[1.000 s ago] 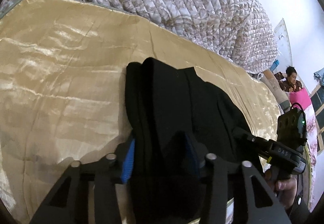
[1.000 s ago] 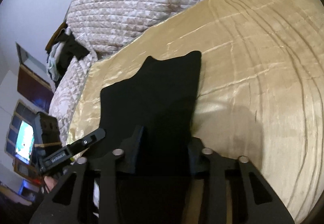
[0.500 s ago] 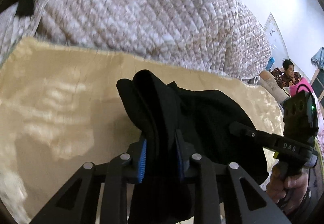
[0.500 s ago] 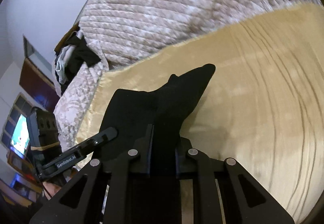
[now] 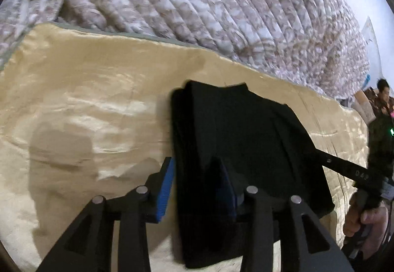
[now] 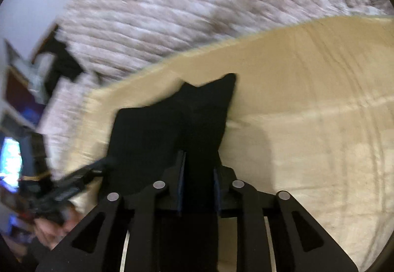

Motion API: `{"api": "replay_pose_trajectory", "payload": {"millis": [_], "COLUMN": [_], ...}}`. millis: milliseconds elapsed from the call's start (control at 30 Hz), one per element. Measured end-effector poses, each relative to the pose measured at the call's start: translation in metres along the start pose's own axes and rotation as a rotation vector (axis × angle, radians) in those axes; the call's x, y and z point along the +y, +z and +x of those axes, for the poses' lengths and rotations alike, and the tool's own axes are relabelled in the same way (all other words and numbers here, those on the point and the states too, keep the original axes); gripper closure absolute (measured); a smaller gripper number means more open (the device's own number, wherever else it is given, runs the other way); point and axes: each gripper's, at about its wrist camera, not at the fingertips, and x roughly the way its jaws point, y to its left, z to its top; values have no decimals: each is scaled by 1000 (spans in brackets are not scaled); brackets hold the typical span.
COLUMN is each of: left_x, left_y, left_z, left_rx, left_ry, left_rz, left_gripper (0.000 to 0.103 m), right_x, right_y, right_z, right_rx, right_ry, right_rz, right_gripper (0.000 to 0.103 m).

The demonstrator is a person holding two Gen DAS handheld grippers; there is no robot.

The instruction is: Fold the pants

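The left gripper [image 5: 193, 166] is seen nearest, tilted down over the gold sheet [image 5: 86, 99]. Its jaws have just been opening and stand released. A thick folded edge of the black pants [image 5: 246, 129] lies between them. The blue face of one pad [image 5: 165, 188] is left bare beside the cloth, and no pinch is seen. The right gripper [image 6: 199, 161] is likewise tilted down over the gold sheet. Its jaws have also just been opening, and a fold of the pants fills the gap between the pads. Black cloth against black fingers in a blurred picture leaves it unsettled whether the pads press on it.

The pants are laid on the gold sheet as a folded dark stack. The stack reaches from both grippers toward the far edge of the sheet, and two peaked corners are shown at its far end in the right wrist view. Bare, wrinkled sheet is seen on both outer sides of the stack.

A hand [image 5: 367, 220] on the right gripper's handle is seen at the near right of the sheet. Past the far edge of the gold sheet a quilted floral bedcover [image 5: 197, 1] is heaped. Beyond the sheet's far right corner a seated person [image 5: 383, 94] is seen.
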Motion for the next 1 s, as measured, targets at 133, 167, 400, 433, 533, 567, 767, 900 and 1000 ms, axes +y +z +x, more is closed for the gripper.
{"api": "replay_pose_trajectory", "payload": {"millis": [133, 167, 400, 433, 533, 567, 767, 900, 1000], "left_x": [-5, -11, -57, -55, -53, -52, -51, -47, -42], "left_y": [-2, -4, -40, -46, -51, -49, -45, -44, -42], "left_z": [-36, -44, -43, -34, -28, -29, -30, -28, -30], "left_rx": [-109, -127, -82, -51, -65, -63, -57, -50, -48], "left_ry": [57, 39, -1, 21, 79, 66, 72, 90, 100], "left_rz": [30, 42, 204, 206, 211, 192, 180, 174, 154], "left_gripper": [64, 64, 64, 63, 61, 61, 61, 61, 61], "right_x": [12, 17, 52, 55, 57, 57, 58, 53, 53], "right_y": [-13, -18, -55, -63, -72, -71, -70, -62, -56], "right_z": [-40, -48, -48, -37, -29, -29, -40, -30, -26], "right_rx": [-111, -129, -86, -46, -55, -51, -111, -67, -65], "right_ry": [-93, -92, -55, -80, -115, -115, -104, -124, -137], "right_rz": [-104, -129, -262, -288, -338, -337, -320, -298, -281], "right_gripper": [77, 77, 77, 77, 77, 77, 77, 77, 77]}}
